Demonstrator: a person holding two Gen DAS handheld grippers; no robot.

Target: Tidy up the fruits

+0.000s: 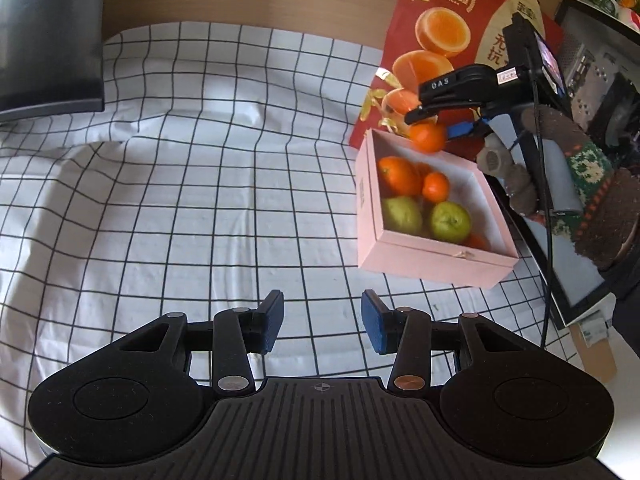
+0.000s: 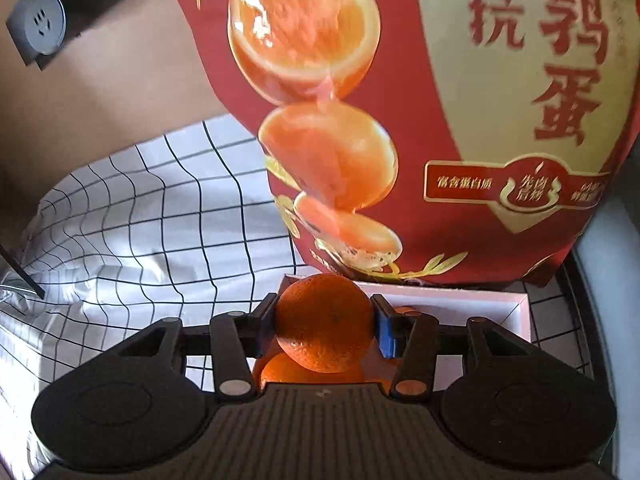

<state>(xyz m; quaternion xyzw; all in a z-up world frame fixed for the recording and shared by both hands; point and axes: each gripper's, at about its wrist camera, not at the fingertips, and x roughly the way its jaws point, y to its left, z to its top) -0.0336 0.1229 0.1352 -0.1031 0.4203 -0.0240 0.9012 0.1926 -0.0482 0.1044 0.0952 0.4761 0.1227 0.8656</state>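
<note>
1. Where the left wrist view looks down, the left gripper [image 1: 322, 322] is seen at the lower middle of the frame, its jaws set moderately apart with nothing between them, above a white checked cloth [image 1: 180, 184]. At the right of the frame a pink box [image 1: 432, 258] is seen resting on the cloth, with two oranges [image 1: 400, 176] and two green fruits [image 1: 450, 222] lying in it. Above the box's far edge the right gripper [image 1: 420, 118] is seen, with a small orange [image 1: 429, 137] caught at its tips. A red bag [image 1: 440, 28] printed with orange halves is stood behind the box, at the upper right.

2. In the right wrist view, the right gripper [image 2: 325, 326] is seen at the lower middle with the small orange [image 2: 325, 322] between its jaws; both pads are touched by the fruit. Other oranges [image 2: 288, 372] are glimpsed directly beneath it, inside the pink box [image 2: 516, 316]. The red bag [image 2: 440, 120] fills the upper right, and the checked cloth [image 2: 140, 220] is spread at the left.
</note>
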